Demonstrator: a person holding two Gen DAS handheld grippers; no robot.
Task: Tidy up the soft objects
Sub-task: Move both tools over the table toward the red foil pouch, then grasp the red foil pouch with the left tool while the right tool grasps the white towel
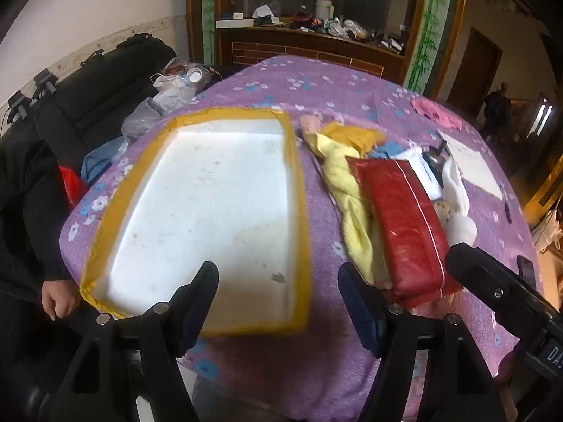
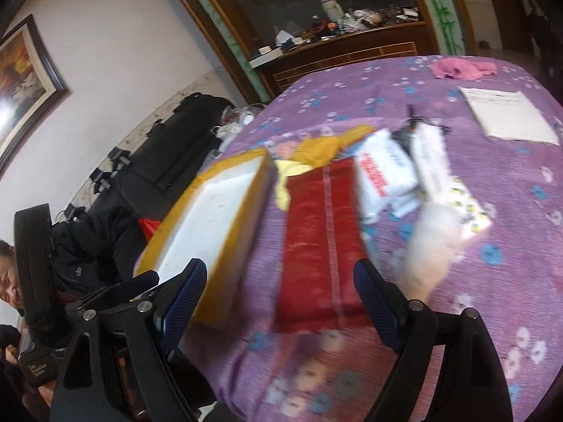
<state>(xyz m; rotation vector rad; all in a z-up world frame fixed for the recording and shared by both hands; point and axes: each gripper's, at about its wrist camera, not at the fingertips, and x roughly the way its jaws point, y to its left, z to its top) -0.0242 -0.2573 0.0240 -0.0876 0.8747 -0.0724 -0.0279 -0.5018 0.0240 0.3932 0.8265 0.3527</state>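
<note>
A white foam box with yellow tape on its rim (image 1: 297, 190) lies empty on the purple flowered cloth; it also shows in the right wrist view (image 2: 242, 221). Right of it lies a pile: a red soft pack (image 1: 401, 225) (image 2: 320, 242), a yellow cloth (image 1: 345, 179) (image 2: 316, 147), white tissue packs (image 2: 387, 172) and a white soft item (image 1: 457, 197). My left gripper (image 1: 278, 302) is open above the box's near edge. My right gripper (image 2: 281, 302) is open and empty just before the red pack; its body shows in the left wrist view (image 1: 499, 295).
A pink cloth (image 2: 461, 68) (image 1: 436, 112) and a white notepad (image 2: 510, 116) lie at the far right of the table. Black bags (image 1: 102, 84) and plastic bags (image 1: 169, 95) sit left of the table. A person in black sits at the left (image 2: 7, 281). A phone (image 1: 526, 274) lies near the right edge.
</note>
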